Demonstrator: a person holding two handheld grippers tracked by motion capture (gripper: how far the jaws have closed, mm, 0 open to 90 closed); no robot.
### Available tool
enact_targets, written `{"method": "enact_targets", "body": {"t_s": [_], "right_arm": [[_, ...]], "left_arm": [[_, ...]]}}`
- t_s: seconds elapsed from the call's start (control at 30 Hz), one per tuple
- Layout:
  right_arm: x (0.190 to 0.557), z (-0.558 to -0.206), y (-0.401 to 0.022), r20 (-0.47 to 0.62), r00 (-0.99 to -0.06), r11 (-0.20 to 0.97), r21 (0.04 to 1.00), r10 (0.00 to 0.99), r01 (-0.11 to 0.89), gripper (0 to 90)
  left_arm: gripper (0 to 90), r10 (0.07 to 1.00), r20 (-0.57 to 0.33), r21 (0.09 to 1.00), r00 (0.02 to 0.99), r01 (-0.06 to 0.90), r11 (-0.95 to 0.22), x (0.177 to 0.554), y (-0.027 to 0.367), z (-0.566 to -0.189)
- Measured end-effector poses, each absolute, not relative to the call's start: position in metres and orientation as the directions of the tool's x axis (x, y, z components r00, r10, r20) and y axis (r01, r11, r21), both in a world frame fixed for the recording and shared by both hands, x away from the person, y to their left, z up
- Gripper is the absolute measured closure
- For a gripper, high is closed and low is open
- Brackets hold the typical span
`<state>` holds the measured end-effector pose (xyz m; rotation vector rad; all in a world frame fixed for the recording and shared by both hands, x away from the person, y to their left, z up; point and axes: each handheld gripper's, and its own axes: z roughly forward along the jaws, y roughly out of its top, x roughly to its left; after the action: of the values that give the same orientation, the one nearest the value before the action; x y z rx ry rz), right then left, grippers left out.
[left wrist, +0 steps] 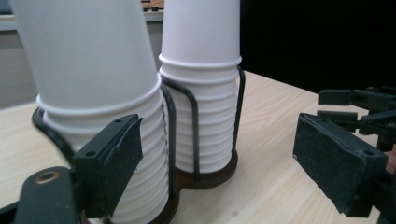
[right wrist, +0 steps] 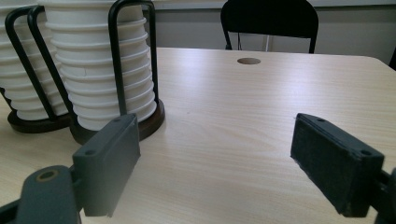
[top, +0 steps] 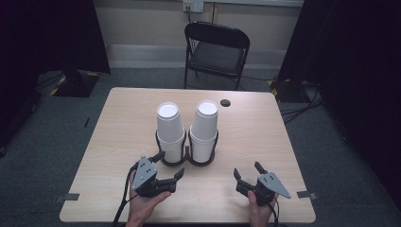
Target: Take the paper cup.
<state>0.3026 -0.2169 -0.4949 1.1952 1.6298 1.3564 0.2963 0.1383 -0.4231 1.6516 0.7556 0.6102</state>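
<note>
Honestly, you were right at the start here, nothing had really been done yet as far as I could tell. Both stacks of white paper cups were sitting upside down in the black wire cup holder (top: 187, 158), the left cup stack (top: 170, 130) and the right cup stack (top: 204, 128) side by side, roughly mid-table. No loose cup lay anywhere around the holder, so I'd say not a single cup had come off.

Your left gripper (top: 168, 166) was the one closest to business: jaws wide apart, one tip just beside the holder's near-left ring, maybe touching it, hard to say. In the left gripper view the left cup stack (left wrist: 100, 93) loomed right behind the near jaw, but nothing sat between the pads. Your right gripper (top: 248, 173) was parked to the right of the holder and nearer to you, clearly apart from it, jaws also spread and empty, with bare table (right wrist: 243, 116) between them.

So what was left was basically everything: closing on a cup, pulling it free of the stack, and setting it down somewhere. My guess was the left stack went first.
</note>
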Motion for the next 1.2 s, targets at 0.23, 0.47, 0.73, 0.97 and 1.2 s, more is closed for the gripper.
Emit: {"method": "enact_targets", "body": {"t_s": [0.23, 0.47, 0.73, 0.97, 1.2], "right_arm": [[0.304, -0.495, -0.217, 0.048, -0.334, 0.031, 0.974, 0.941, 0.225, 16.2], [0.304, -0.495, -0.217, 0.049, -0.335, 0.030, 0.973, 0.941, 0.227, 16.1], [0.303, -0.495, -0.217, 0.053, -0.342, 0.026, 0.975, 0.938, 0.223, 16.8], [0.303, -0.495, -0.218, 0.055, -0.347, 0.026, 0.974, 0.936, 0.224, 16.8], [0.304, -0.495, -0.218, 0.063, -0.350, 0.020, 0.973, 0.935, 0.228, 16.8]], "left_arm": [[18.5, 0.718, -0.003, 0.980, 0.696, 0.145, -0.137, 0.302, 0.128, -0.409], [20.2, 0.693, -0.031, 0.983, 0.721, 0.148, -0.110, 0.305, 0.125, -0.399], [19.1, 0.685, 0.003, 0.980, 0.728, 0.134, -0.146, 0.319, 0.115, -0.380], [20.2, 0.672, -0.014, 0.985, 0.741, 0.126, -0.118, 0.324, 0.111, -0.371], [23.5, 0.663, 0.009, 0.984, 0.749, 0.111, -0.138, 0.329, 0.104, -0.358]]}}
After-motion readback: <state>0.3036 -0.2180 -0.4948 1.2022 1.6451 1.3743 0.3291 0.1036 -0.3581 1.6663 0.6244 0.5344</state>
